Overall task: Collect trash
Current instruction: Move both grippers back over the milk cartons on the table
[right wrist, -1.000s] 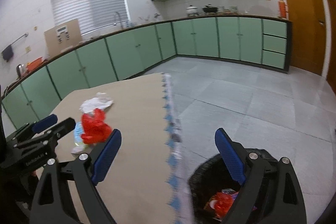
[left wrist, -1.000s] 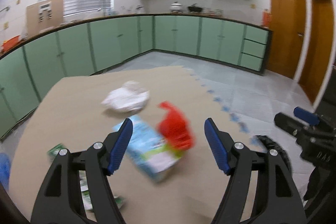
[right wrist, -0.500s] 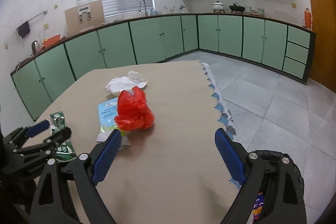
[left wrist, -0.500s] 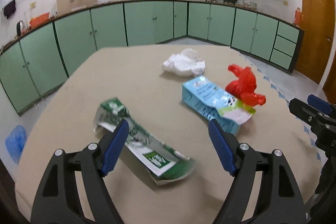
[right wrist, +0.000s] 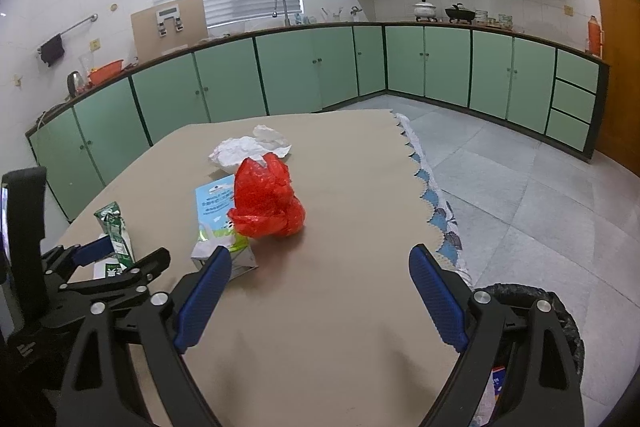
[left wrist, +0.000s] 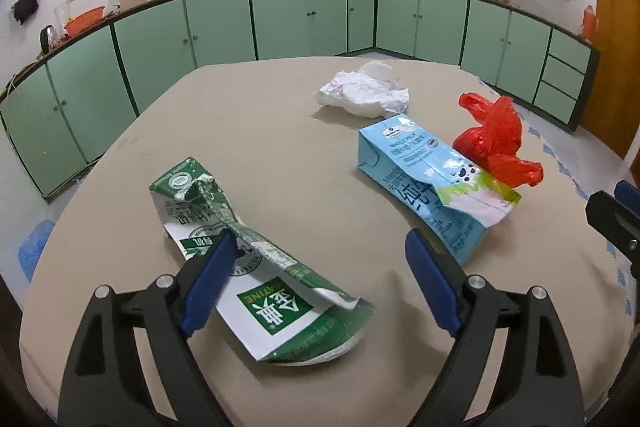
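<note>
Our left gripper [left wrist: 316,279] has swung from the blue carton [left wrist: 424,183] to the flattened green carton [left wrist: 256,267], its jaws just opening wide and now straddling it without touching: we judge this the next pick. It lies crushed and torn open on the beige table [left wrist: 260,131]. The right gripper [right wrist: 320,293] hangs open and empty (bin [right wrist: 560,311] beside it).
</note>
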{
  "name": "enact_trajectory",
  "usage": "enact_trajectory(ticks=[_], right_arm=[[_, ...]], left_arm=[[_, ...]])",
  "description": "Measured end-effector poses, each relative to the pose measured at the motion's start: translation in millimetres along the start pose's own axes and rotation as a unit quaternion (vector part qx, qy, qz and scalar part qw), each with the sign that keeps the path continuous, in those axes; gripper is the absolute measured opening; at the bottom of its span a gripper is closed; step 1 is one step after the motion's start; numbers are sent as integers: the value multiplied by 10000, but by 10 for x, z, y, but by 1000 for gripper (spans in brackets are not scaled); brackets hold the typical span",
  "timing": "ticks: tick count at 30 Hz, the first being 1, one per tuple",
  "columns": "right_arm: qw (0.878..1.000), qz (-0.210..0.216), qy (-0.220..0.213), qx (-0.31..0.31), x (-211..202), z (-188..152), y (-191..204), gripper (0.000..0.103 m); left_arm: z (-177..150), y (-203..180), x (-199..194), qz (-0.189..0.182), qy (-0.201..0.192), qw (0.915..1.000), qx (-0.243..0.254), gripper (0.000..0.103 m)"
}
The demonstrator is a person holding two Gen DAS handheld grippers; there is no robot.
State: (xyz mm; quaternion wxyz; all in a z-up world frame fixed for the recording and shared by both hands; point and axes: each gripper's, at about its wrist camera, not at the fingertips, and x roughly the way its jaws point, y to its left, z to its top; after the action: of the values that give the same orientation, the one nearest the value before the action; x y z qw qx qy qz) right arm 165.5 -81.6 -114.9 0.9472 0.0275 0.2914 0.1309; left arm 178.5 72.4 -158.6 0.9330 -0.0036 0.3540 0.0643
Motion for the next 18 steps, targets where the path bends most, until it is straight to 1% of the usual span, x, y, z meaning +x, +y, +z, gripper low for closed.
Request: enact_trajectory(ticks=[1,3,5,6,7,10,12,15,18], right_arm=[[10000,14,2,-9,4,1,8,88],[10000,54,8,-32,2,-5,25,88],[9999,95,12,-51,0,-9,45,88],[9999,133,16,-69,-1,-8,57,88],[9998,175,25,-86,1,-8,72,88],[9993,344,89,-115,32,-5,125,88],[9987,466,152,-151,74,-6,193,88],[9978,563,226,-274,152,-11,326,88],[9969,678,306,-263,239,-4,424,86]], left_arm=[[-4,1,-2,24,6,10000,6,83],[0,7,-1,79,22,10000,-13,79],[-8,38,-6,184,8,9998,13,66],[-13,57,-11,199,-5,9998,26,64],[-19,88,-22,197,-25,9998,41,57],[-28,207,-50,16,-66,10000,20,56],[-35,279,-58,47,-47,10000,12,56],[-27,366,-70,-4,-48,10000,-71,56],[-17,437,-84,-45,-38,9999,-146,55]])
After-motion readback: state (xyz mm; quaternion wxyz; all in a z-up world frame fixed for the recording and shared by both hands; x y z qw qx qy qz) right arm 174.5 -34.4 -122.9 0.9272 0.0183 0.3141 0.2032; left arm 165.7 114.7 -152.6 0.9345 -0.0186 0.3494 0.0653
